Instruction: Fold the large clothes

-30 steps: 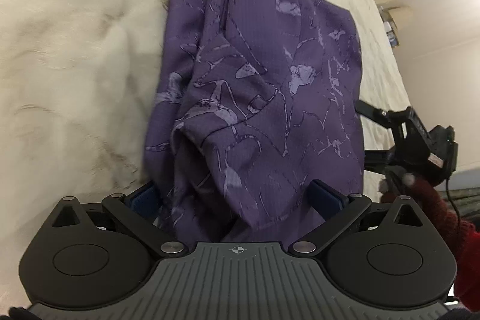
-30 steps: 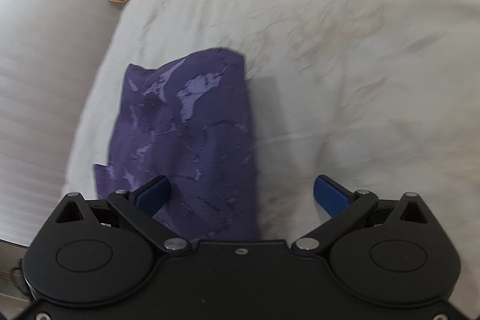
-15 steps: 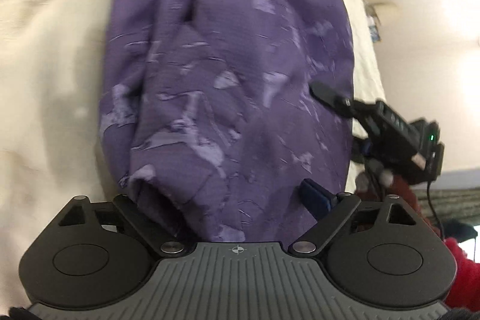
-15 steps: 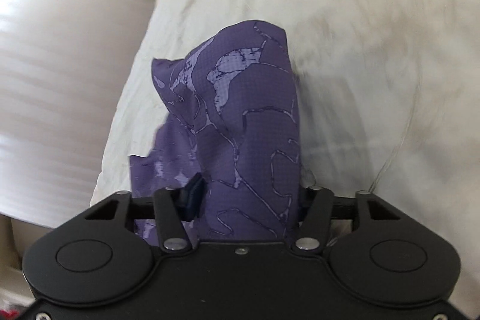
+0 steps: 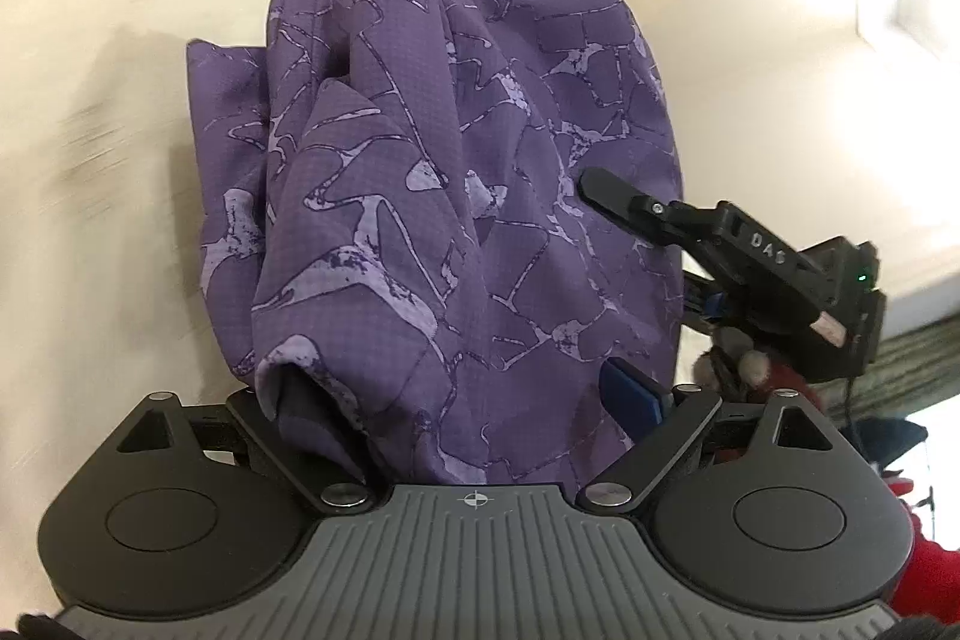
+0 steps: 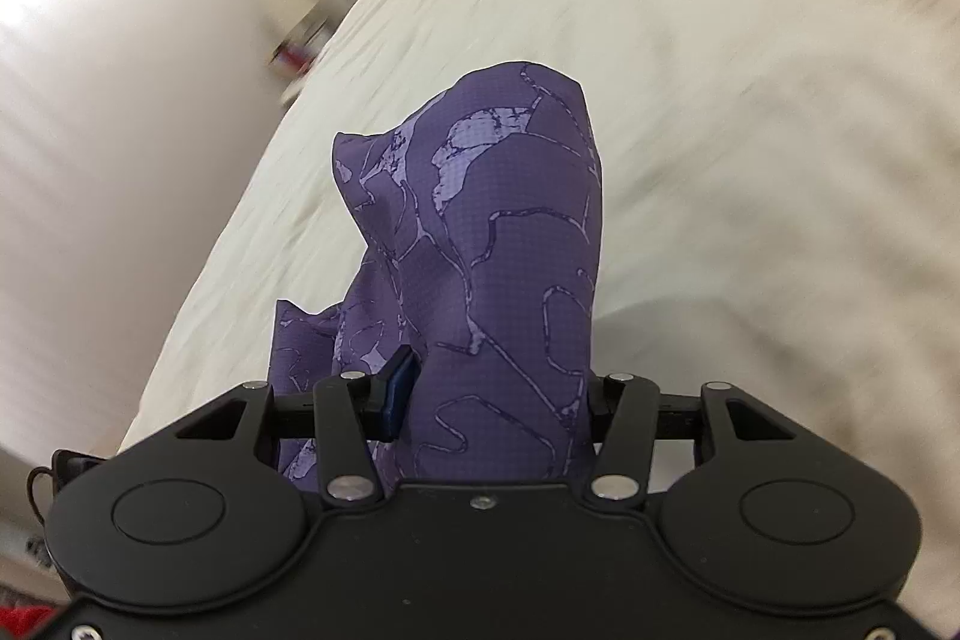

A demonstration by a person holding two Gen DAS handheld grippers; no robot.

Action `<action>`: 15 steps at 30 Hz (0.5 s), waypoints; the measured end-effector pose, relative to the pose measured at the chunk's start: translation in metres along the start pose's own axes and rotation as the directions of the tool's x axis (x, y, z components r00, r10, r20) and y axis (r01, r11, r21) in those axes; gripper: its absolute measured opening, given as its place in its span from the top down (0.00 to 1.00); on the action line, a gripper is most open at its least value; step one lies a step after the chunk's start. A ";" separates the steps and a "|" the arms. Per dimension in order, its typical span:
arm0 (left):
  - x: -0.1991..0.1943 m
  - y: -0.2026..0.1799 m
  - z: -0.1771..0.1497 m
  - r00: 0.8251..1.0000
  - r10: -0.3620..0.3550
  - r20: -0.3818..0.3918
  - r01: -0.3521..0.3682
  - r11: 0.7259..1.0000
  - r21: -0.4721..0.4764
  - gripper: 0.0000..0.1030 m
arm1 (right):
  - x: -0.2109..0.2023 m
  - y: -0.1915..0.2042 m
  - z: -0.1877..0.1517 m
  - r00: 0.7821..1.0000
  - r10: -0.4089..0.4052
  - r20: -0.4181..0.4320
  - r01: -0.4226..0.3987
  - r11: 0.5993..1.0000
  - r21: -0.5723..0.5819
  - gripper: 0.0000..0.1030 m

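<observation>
Both sets of fingers clamp bunched purple cloth (image 5: 456,220), left gripper (image 5: 456,400) at lower centre and right gripper (image 6: 492,394) likewise, the garment hanging away toward frame top, above the bed (image 6: 750,130), grippers side by side.

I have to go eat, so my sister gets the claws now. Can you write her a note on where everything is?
Left claw: closed on a thick bunch of the purple garment.
Right claw: closed on another part of the same garment.
Both claws hold it up above the cream bed, side by side.
Done: both ends picked up together.
Left: probably lay it flat on the bed, smooth it and make the next fold. How many folds are in it already cannot be told.
</observation>
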State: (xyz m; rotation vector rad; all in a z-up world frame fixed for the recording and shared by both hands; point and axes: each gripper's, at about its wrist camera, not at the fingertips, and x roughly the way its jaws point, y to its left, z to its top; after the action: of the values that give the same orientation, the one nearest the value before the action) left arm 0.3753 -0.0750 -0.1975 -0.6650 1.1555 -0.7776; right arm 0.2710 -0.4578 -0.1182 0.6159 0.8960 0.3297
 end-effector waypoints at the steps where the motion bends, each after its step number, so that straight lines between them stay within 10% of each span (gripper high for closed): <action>1: 0.016 -0.008 0.006 1.000 0.003 -0.007 -0.003 1.000 0.011 0.12 | -0.005 -0.009 0.009 1.000 -0.013 0.010 0.013 1.000 0.002 0.44; 6: 0.065 -0.019 0.005 0.991 0.131 -0.036 -0.130 0.991 0.022 0.12 | -0.010 -0.048 0.026 0.985 -0.171 0.020 0.172 0.985 -0.013 0.32; 9: 0.077 -0.010 -0.006 0.961 0.272 -0.048 -0.273 0.962 -0.001 0.13 | -0.005 -0.073 0.015 0.927 -0.375 -0.012 0.375 0.927 -0.003 0.28; 15: 0.046 -0.013 -0.017 0.944 0.331 0.010 -0.331 0.942 0.050 0.12 | -0.031 -0.085 -0.010 0.927 -0.368 0.069 0.368 0.930 0.021 0.17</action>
State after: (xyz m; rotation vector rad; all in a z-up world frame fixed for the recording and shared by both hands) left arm 0.3663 -0.1211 -0.2163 -0.4128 1.2034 -0.5173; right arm 0.2462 -0.5369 -0.1565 0.4506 0.9233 -0.0352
